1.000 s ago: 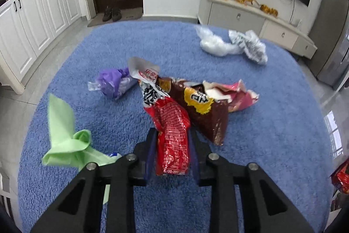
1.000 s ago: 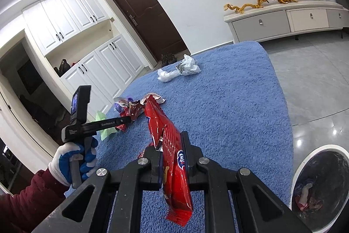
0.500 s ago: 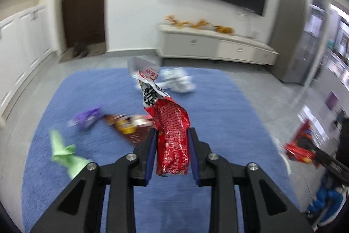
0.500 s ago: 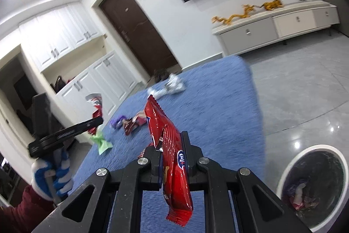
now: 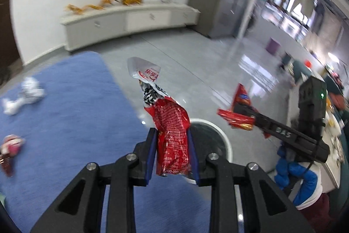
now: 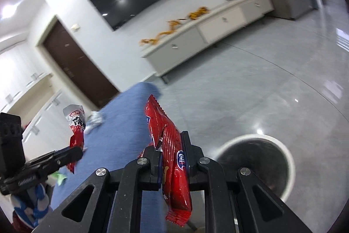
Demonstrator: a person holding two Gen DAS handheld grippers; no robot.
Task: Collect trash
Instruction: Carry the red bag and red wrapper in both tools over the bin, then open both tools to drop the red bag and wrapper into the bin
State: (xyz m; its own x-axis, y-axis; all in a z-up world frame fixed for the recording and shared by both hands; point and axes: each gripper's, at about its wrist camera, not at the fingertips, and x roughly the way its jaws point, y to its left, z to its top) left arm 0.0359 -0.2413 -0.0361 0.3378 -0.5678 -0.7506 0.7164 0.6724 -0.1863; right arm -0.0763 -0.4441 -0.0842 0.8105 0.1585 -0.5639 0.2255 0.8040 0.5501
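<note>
My left gripper (image 5: pixel 171 138) is shut on a crumpled red and white wrapper (image 5: pixel 172 121) that stands up between its pads. Just behind it on the grey floor is the white-rimmed bin (image 5: pixel 226 143), lined in black. My right gripper (image 6: pixel 169 142) is shut on a long red snack packet (image 6: pixel 165 126), which sticks out above and below the pads. The bin (image 6: pixel 286 156) lies low to its right. Each view catches the other gripper too: the right gripper (image 5: pixel 242 116) with its red packet (image 5: pixel 240 97), and the left gripper (image 6: pixel 74 152) with its wrapper (image 6: pixel 75 123).
The blue rug (image 5: pixel 65 115) fills the left, with white crumpled trash (image 5: pixel 24 95) and a pink and brown wrapper (image 5: pixel 9 145) on it. A green scrap (image 6: pixel 60 177) lies near the gloved hand (image 6: pixel 37 202). A white sideboard (image 5: pixel 130 19) runs along the far wall.
Both grippers have swung right, off the middle of the rug and over to the bin, each still holding its wrapper. The litter on the rug has slid to the left of the views.
</note>
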